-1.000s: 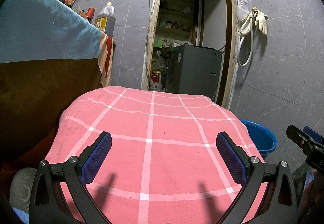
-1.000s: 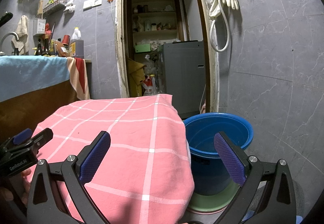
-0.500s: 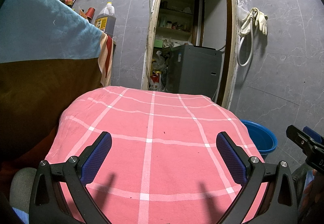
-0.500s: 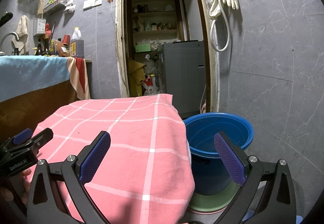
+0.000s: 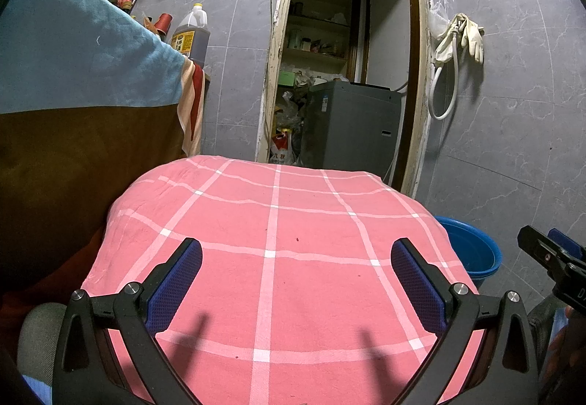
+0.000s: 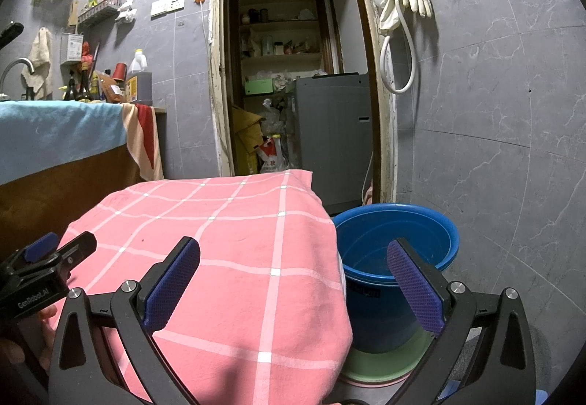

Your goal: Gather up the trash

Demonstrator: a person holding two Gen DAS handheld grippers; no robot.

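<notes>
A pink checked cloth covers a low table in front of me; it also shows in the right wrist view. I see no loose trash on it. A blue bucket stands on the floor at the table's right side, over a green basin; its rim shows in the left wrist view. My left gripper is open and empty above the near part of the cloth. My right gripper is open and empty, over the cloth's right edge and the bucket.
A counter under a blue towel stands to the left, with an oil jug on it. A doorway ahead leads to a grey washing machine and bags of clutter. Gloves and a hose hang on the right wall.
</notes>
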